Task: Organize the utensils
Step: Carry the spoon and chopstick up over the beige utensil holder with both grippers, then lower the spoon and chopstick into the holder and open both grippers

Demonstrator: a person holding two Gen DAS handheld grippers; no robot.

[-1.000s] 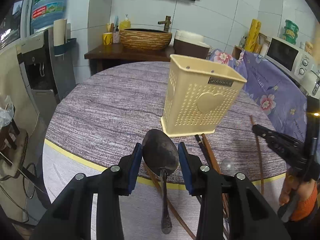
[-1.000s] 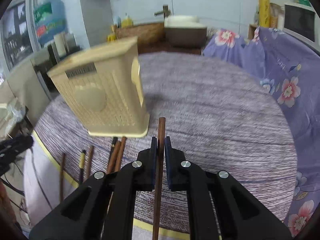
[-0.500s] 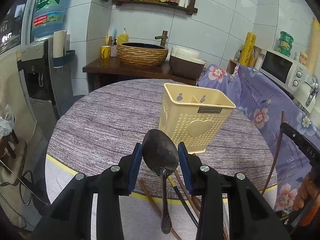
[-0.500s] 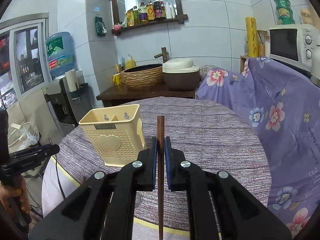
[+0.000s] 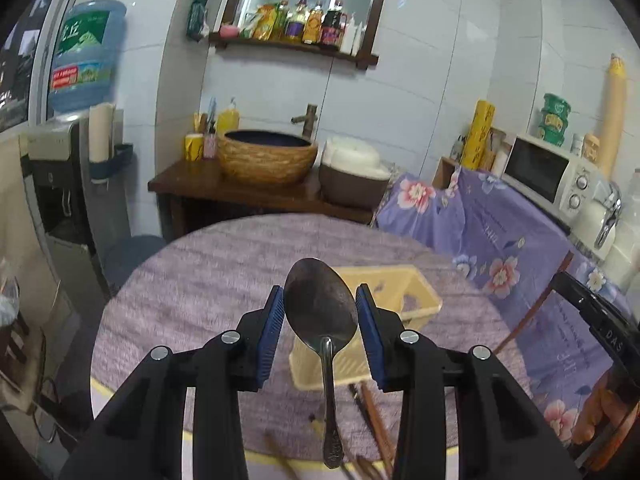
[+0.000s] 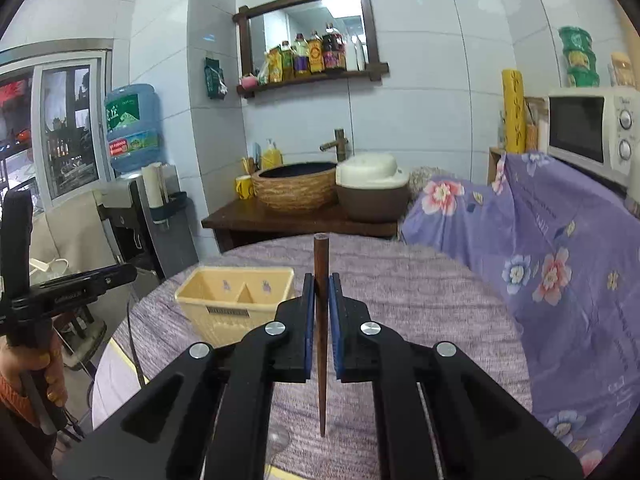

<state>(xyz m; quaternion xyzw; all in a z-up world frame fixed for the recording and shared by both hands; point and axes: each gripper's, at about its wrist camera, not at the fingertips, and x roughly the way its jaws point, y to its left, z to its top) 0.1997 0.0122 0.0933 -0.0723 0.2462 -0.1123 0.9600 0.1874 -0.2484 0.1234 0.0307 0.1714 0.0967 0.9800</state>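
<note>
Over round purple-clothed table (image 6: 420, 292): cream utensil holder (image 6: 236, 300) upright near the middle, two compartments visible, loose chopsticks (image 5: 376, 416) flat on cloth at its near base. Left gripper (image 5: 320, 312) clamped on dark metal spoon (image 5: 320, 304), bowl up between blue pads, handle hanging down, above holder. Right gripper (image 6: 320, 300) closed narrow on one brown chopstick (image 6: 320, 320), held upright, just right of holder.

Metal spoon (image 5: 321, 312): bowl up, airborne. Brown chopstick (image 6: 320, 320): upright, airborne. Cream two-compartment holder (image 6: 236, 300): upright, near table's front edge; loose chopsticks (image 5: 374, 420) beside it.
</note>
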